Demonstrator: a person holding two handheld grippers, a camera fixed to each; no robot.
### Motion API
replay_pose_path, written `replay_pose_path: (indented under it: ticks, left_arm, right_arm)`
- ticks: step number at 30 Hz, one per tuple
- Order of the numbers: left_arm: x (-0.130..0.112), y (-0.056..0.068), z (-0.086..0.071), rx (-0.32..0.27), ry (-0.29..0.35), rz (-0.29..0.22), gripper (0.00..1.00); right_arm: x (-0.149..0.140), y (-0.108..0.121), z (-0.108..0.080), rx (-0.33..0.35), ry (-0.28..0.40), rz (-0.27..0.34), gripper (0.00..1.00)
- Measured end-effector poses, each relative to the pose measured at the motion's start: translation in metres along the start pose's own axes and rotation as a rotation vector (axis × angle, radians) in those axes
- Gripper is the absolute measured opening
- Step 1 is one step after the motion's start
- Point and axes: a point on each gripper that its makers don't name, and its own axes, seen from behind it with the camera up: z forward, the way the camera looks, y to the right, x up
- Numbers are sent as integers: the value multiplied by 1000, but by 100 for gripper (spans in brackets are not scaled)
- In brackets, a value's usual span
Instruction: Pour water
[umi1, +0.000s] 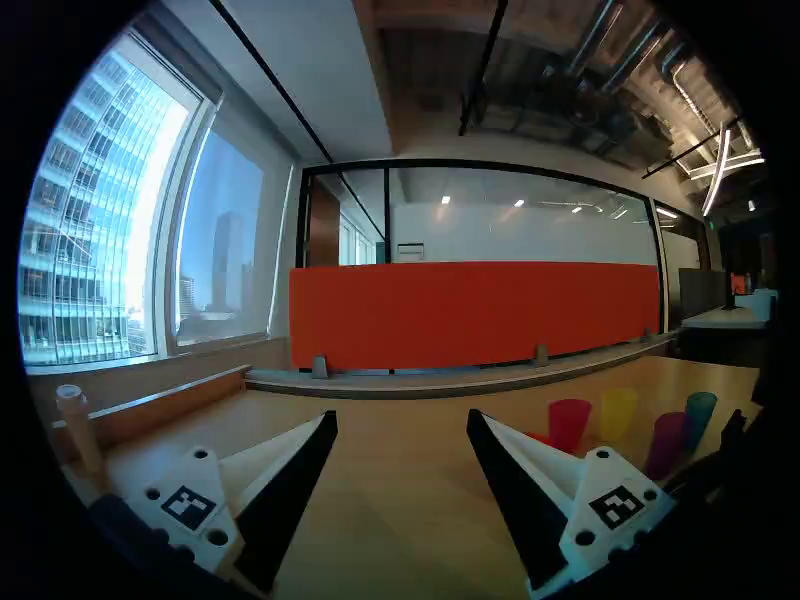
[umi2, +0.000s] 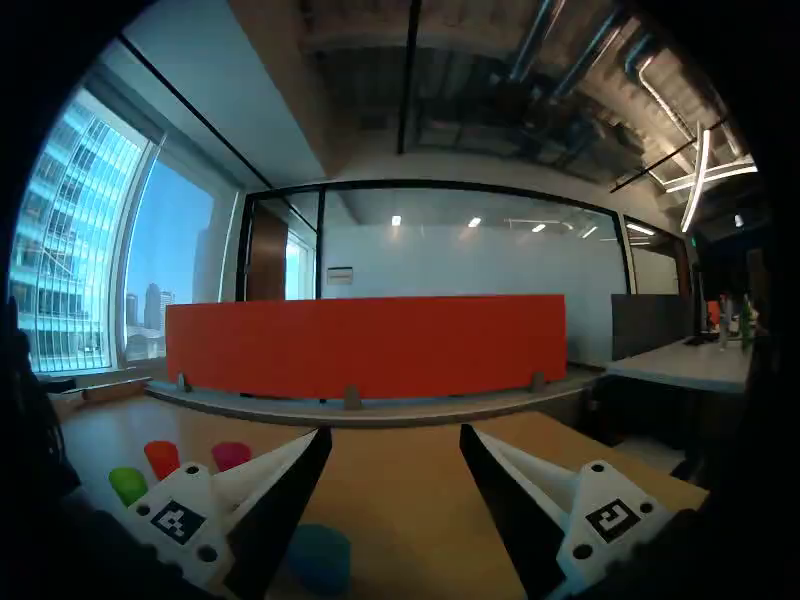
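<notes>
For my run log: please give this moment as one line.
left tool: open, empty | right tool: open, empty | cups: standing on table

Orange partition (umi1: 470, 315) behind wooden table (umi1: 400, 520); window (umi1: 90, 250) left; perhaps grey desk (umi2: 680, 365) right.

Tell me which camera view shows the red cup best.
The left gripper view. There the red cup stands larger and sharper, beside the yellow cup, its base behind the left gripper. The right gripper view has it smaller and dimmer at the far left, between a green cup and a pink cup.
</notes>
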Motion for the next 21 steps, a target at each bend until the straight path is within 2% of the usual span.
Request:
replay_pose_path:
  ticks: [9,21]
  left_arm:
    - [-21,-8,-5,8,-29,-7,97]
    - [-27,-7,-8,-3,-22,-11,97]
  right_arm:
    - [2,3,-3,-13,-1,2,99]
    - [0,3,-4,-8,-2,44,99]
